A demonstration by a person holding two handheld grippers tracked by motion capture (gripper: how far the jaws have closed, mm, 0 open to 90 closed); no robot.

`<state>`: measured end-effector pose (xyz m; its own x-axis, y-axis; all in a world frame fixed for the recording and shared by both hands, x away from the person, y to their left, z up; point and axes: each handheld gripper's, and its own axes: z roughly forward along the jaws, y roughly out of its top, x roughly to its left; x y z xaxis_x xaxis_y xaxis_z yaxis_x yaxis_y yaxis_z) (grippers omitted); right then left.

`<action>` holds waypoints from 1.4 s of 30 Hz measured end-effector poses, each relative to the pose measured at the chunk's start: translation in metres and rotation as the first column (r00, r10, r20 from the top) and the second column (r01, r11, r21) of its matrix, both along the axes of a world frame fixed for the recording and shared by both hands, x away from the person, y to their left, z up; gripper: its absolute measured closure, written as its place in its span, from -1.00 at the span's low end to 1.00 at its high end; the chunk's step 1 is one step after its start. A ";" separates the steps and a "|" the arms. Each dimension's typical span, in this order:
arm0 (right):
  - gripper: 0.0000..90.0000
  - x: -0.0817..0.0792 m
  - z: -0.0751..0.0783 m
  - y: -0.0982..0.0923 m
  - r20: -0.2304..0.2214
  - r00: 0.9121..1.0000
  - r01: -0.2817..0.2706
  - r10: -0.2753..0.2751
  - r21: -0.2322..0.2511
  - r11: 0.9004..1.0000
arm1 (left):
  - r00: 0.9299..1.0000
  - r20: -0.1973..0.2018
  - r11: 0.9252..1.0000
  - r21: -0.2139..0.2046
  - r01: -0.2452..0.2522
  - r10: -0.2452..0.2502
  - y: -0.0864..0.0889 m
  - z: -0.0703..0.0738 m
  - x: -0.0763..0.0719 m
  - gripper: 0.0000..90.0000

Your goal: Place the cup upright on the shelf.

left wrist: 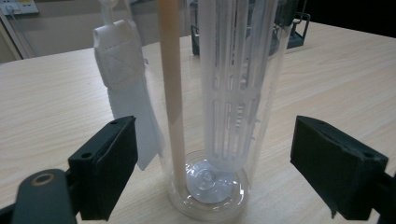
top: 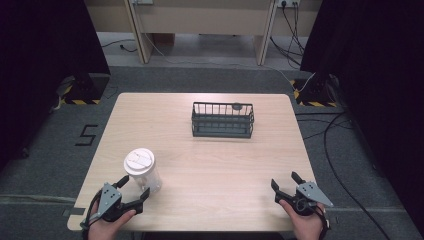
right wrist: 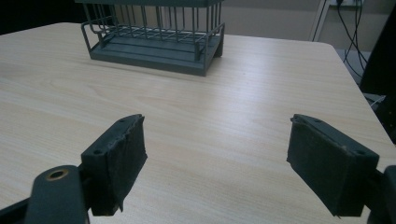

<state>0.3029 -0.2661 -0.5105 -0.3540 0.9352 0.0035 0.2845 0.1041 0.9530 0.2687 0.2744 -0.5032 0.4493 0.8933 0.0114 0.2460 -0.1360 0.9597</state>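
Left tongs [top: 135, 189] spread wide around the base of a clear plastic bottle [top: 144, 172], jaws on either side and not yet touching it, apparently lined up for a low, steady grasp. Seen in the left gripper view: bottle [left wrist: 219, 116] upright on the desk [left wrist: 56, 93], a pale straw-like tube [left wrist: 170, 79] and a ribbed white insert [left wrist: 233, 79] inside, a white fabric strap [left wrist: 123, 74] hanging down beside it. White lid [top: 138, 161] closed on top. Right tongs [top: 286, 184] likewise released and empty, parked well to the right of the bottle near the desk's front edge, seemingly held in reserve. Dark wire basket [top: 222, 120] beyond the bottle toward the far edge, open side up, a likely destination. No brand or label legible on the bottle; a "5" [top: 86, 135] marked on the floor left of the desk.
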 end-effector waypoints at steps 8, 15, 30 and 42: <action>-0.56 0.000 0.000 0.000 -0.004 1.000 0.002 -0.002 0.010 1.000 | 1.000 -0.004 1.000 0.005 0.000 0.000 -0.004 0.000 0.002 -0.68; -0.55 0.000 0.000 -0.002 -0.006 1.000 0.007 -0.007 0.018 1.000 | 1.000 -0.010 1.000 0.008 0.000 0.001 -0.005 0.001 0.004 -0.68; -0.54 0.003 0.000 0.000 -0.018 1.000 0.004 -0.004 0.022 1.000 | 0.998 -0.057 0.999 0.039 0.010 -0.008 -0.008 -0.002 0.018 -0.68; -0.53 0.003 0.000 -0.001 -0.025 1.000 0.003 -0.002 0.017 1.000 | 0.999 -0.041 0.998 0.055 0.019 -0.017 -0.010 -0.005 0.031 -0.69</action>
